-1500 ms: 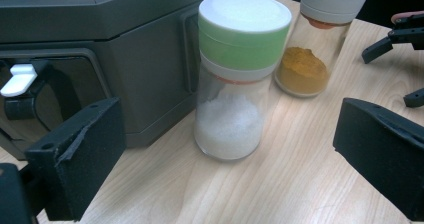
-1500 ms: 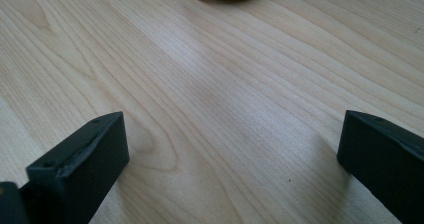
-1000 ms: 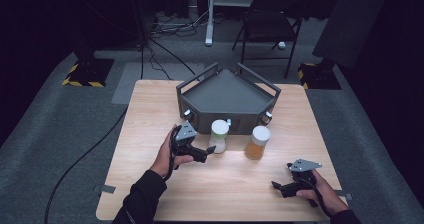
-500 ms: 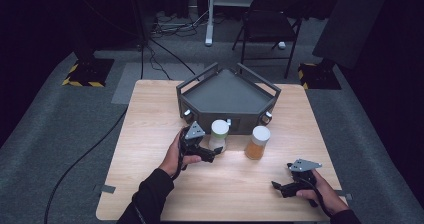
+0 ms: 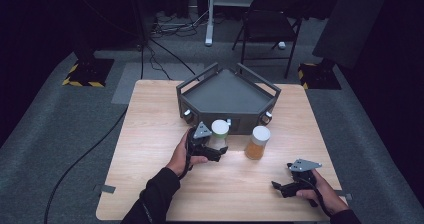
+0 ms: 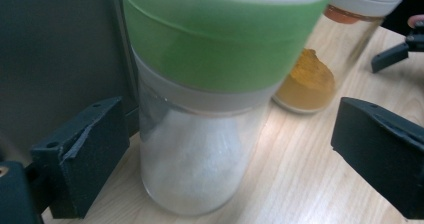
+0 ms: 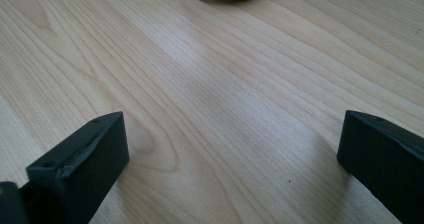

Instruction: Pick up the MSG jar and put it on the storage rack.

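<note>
So my left gripper (image 6: 220, 149) is wide open around the green-banded jar (image 6: 200, 134), jaws either side but not pinching, lined up for a grab. It stands on the table (image 5: 150, 134) near the dark tray (image 5: 225, 91). Right gripper (image 5: 287, 184) rests open, near right.

The place reads as a lab or recording studio rather than a home; a light wooden table (image 5: 150, 134) stands alone on grey carpet (image 5: 60, 134), ringed by black drapes (image 5: 35, 24); cables (image 5: 165, 29) trail across the floor; yellow-and-black hazard-striped stand bases (image 5: 82, 79) sit at both sides; a black folding chair (image 5: 272, 24) waits behind; a dark angular rig frame (image 5: 227, 91) sits on the table.
</note>
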`<state>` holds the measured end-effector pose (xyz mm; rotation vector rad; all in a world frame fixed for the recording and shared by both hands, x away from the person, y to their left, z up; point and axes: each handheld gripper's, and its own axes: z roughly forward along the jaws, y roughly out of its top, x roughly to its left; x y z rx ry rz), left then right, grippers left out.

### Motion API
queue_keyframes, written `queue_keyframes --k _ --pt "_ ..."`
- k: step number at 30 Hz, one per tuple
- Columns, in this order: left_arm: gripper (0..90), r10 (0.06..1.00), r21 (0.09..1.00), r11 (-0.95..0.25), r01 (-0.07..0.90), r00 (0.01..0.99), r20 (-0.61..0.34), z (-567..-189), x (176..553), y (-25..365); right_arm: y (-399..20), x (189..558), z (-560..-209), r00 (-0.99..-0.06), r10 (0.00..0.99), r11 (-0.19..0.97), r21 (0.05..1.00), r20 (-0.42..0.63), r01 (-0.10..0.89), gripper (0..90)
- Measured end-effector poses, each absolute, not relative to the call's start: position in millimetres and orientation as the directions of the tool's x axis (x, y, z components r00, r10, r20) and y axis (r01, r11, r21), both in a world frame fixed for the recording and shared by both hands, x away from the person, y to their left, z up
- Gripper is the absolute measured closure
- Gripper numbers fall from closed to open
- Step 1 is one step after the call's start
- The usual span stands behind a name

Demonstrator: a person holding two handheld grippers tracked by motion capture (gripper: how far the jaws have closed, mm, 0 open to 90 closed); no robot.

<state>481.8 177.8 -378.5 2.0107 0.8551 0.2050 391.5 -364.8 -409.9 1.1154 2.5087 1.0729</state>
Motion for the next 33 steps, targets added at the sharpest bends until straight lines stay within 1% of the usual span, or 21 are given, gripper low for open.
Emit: queue_keyframes --k 3,9,10,12,15,21,24,28,33 --pt "3.1 0.652 0.804 -0.337 0.489 0.738 -0.175 -381.6 481.2 172.7 -364.8 391.5 -409.9 -0.698 0.708 0.454 0.687 0.109 0.568 0.0" --pt "8.2 0.676 0.813 -0.318 0.487 0.718 -0.166 -387.2 480.0 165.8 -364.8 391.5 -409.9 -0.698 0.708 0.454 0.687 0.109 0.568 0.0" --pt "12.1 0.675 0.819 -0.315 0.480 0.720 -0.162 -388.0 480.1 167.3 -364.8 391.5 -409.9 -0.698 0.708 0.454 0.687 0.108 0.567 0.0" --pt "16.4 0.677 0.824 -0.290 0.486 0.713 -0.182 -390.2 481.2 171.0 -364.8 391.5 -409.9 -0.698 0.708 0.454 0.687 0.109 0.568 0.0" --pt "21.0 0.675 0.827 -0.297 0.477 0.718 -0.171 -390.9 482.4 172.7 -365.1 391.8 -409.9 -0.699 0.707 0.455 0.687 0.109 0.567 0.0" --pt "23.0 0.668 0.836 -0.268 0.479 0.718 -0.197 -394.1 484.8 175.8 -365.2 391.8 -409.9 -0.699 0.706 0.455 0.687 0.109 0.567 0.0" --pt "23.9 0.671 0.842 -0.259 0.473 0.715 -0.196 -395.0 484.1 174.1 -365.2 391.8 -410.0 -0.699 0.707 0.455 0.687 0.109 0.567 0.0" --pt "28.4 0.679 0.848 -0.251 0.467 0.709 -0.189 -395.7 483.3 172.2 -365.2 391.8 -409.9 -0.699 0.706 0.455 0.687 0.109 0.567 0.0" --pt "31.6 0.682 0.856 -0.283 0.433 0.718 -0.138 -394.6 479.2 168.5 -365.2 391.8 -410.0 -0.700 0.706 0.456 0.687 0.108 0.566 0.0"
